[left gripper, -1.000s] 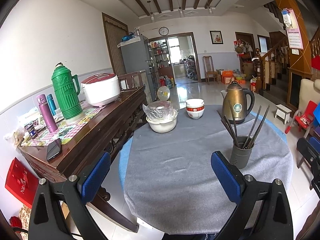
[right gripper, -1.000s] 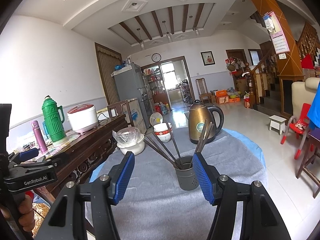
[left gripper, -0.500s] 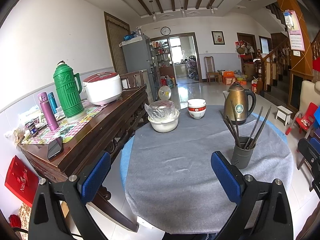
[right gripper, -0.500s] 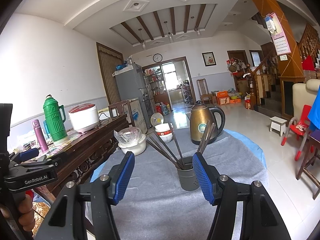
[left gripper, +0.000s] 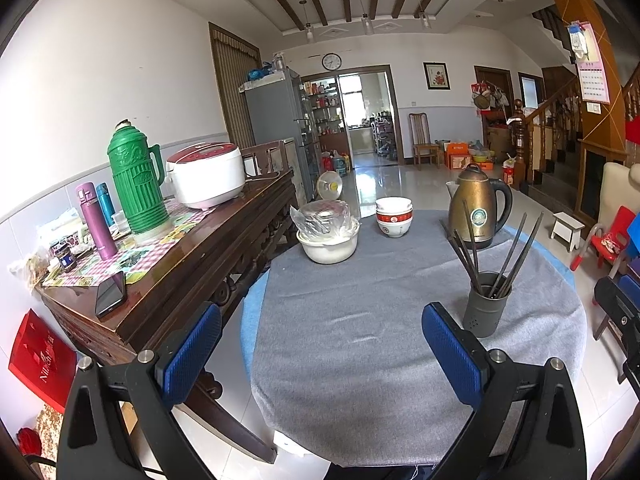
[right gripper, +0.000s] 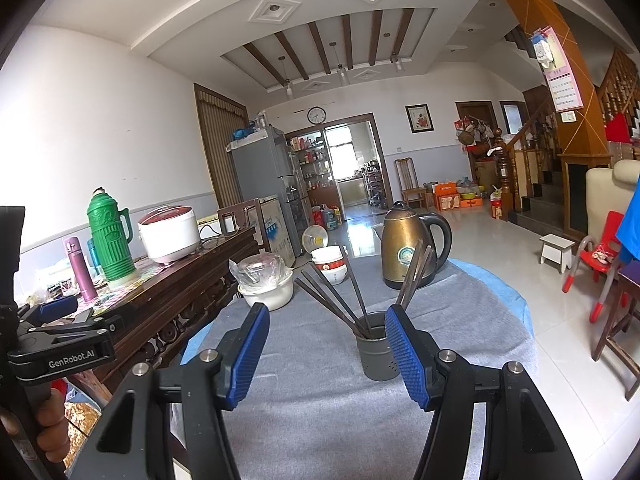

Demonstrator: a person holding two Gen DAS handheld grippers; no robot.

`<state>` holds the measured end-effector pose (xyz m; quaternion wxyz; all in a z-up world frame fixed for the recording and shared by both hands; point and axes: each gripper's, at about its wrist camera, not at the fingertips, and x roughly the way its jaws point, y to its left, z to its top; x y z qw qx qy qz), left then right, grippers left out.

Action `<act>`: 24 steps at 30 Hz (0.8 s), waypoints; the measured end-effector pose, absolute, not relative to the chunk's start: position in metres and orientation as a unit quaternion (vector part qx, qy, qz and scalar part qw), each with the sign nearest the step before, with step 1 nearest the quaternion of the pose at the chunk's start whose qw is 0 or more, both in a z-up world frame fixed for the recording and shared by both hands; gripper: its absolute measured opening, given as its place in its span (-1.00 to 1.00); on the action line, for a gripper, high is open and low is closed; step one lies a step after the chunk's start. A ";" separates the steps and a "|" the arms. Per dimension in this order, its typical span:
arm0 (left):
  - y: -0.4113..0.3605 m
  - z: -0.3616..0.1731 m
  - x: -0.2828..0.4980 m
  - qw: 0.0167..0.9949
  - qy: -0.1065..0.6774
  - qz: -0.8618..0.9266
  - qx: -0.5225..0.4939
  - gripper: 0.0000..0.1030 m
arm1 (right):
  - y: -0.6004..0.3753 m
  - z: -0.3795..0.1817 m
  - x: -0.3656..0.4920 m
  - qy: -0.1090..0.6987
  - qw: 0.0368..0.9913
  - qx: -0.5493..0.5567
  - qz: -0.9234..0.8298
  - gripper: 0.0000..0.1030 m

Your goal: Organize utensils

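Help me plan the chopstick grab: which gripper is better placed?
Right. The right gripper is open, with the chopstick holder nearly centred ahead; the holder sits right of the open left gripper.

Left gripper (left gripper: 320, 354): matte black angular frame, blue diamond-textured pads (left gripper: 192, 350), silver screw heads at the finger pivots. Right gripper (right gripper: 326, 350): same build, blue pads (right gripper: 408, 358), silver screws. White "GenRobot.AI" lettering on the left unit's black body; bare-skinned hand (right gripper: 50, 426) on its grip.
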<state>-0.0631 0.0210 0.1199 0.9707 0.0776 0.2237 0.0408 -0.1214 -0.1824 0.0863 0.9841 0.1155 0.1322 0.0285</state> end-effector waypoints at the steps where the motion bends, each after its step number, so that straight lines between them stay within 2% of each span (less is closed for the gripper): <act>1: 0.021 0.120 -0.064 0.971 0.224 0.041 0.078 0.95 | -0.182 0.086 -0.121 0.132 0.984 0.115 0.029 0.26; 24: 0.023 0.119 -0.065 0.970 0.225 0.041 0.077 0.95 | -0.180 0.087 -0.120 0.132 0.984 0.112 0.030 0.26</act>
